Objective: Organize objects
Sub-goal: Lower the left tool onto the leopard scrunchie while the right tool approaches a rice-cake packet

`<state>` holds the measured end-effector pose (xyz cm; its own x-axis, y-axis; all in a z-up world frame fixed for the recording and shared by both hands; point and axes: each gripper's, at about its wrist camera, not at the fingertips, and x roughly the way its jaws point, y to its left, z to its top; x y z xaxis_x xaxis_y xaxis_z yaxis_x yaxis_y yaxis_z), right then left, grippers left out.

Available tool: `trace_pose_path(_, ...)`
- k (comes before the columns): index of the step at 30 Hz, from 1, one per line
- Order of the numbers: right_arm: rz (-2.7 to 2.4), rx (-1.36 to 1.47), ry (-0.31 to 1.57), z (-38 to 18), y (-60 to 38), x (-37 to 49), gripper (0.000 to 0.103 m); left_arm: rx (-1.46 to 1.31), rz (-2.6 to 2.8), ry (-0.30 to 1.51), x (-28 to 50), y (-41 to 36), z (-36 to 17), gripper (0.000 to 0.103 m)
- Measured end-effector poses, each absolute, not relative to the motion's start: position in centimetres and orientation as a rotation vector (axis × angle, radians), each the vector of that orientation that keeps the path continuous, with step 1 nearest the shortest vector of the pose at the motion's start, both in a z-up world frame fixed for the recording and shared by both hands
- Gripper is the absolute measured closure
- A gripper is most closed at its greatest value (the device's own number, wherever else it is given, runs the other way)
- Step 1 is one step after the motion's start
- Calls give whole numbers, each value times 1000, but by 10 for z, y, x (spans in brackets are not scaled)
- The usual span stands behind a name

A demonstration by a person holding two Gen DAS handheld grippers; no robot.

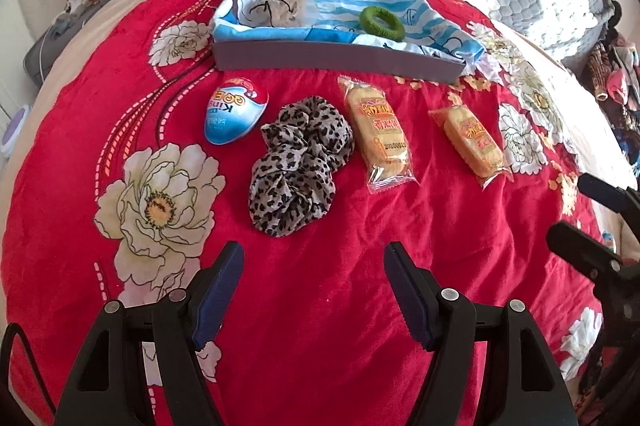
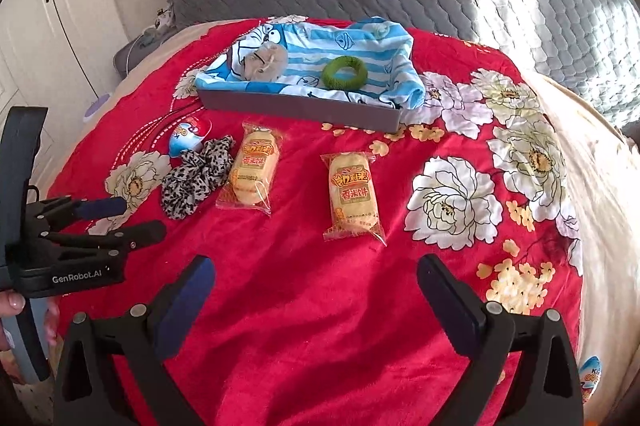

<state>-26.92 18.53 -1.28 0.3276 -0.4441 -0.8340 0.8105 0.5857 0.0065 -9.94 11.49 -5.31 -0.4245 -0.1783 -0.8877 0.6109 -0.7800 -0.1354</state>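
Left wrist view: both grippers, left gripper (image 1: 314, 256) and right gripper (image 2: 316, 268), hover wide and empty over the red blanket (image 1: 320, 306); leopard scrunchie (image 1: 298, 163), egg (image 1: 235, 115) and two snack packs (image 1: 378, 131) lie just before the grey tray (image 1: 336, 55).
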Motion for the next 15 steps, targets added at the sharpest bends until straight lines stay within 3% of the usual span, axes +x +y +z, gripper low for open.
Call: trace_pose_path(15, -873, 481, 939, -29, 171, -266, 1, 1313, -2216, 643, -107, 106, -61, 29)
